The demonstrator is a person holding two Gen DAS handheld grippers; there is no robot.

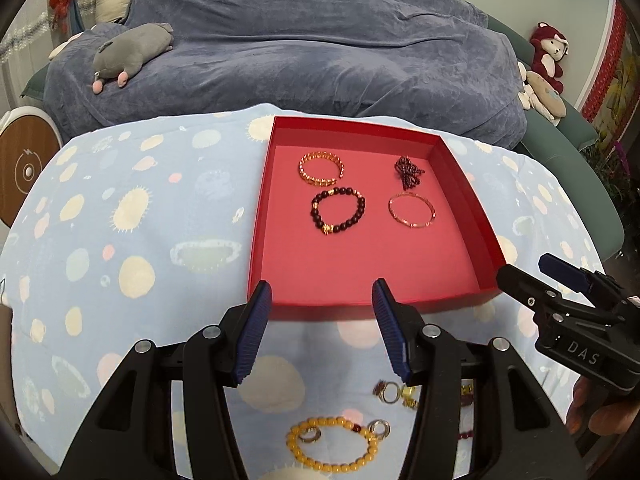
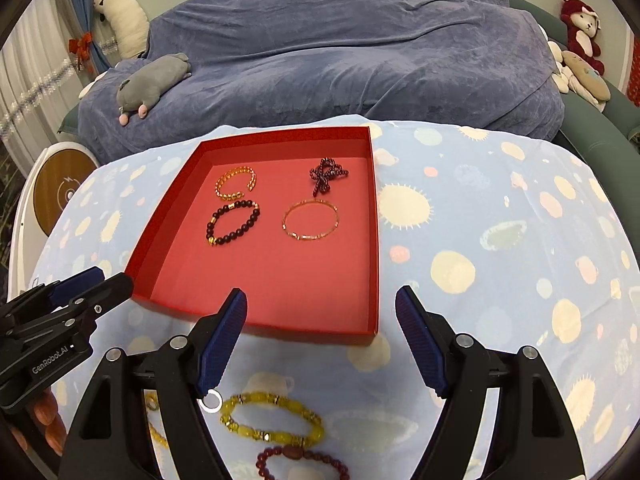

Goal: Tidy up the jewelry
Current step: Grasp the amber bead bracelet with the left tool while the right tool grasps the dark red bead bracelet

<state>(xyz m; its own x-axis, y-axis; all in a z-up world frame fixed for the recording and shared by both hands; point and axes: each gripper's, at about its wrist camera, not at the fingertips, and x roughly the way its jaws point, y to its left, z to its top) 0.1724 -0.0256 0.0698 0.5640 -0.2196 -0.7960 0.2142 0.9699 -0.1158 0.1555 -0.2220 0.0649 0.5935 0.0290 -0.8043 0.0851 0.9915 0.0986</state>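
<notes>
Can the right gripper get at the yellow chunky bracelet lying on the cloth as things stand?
Probably yes. The right gripper is open and empty, and the yellow chunky bracelet lies uncovered on the cloth just below its fingers, with nothing between them.

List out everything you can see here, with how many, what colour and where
Red box: one, open, on the cloth.
Bracelets in box: four; amber coil far left, dark beaded near left, maroon tangled strand far right, thin gold bangle near right.
Loose jewelry on cloth, near side: yellow bead bracelet, chunky yellow bracelet, dark red bead bracelet, several silver and gold rings.
Cloth: one, light blue, pale spots, covering the table.
Blanket: one, blue-grey, behind.
Plush toys: grey on blanket; red-and-white far right; white far left.
Left gripper: black, blue pads, open, empty.
Right gripper: same, open, empty.
</notes>
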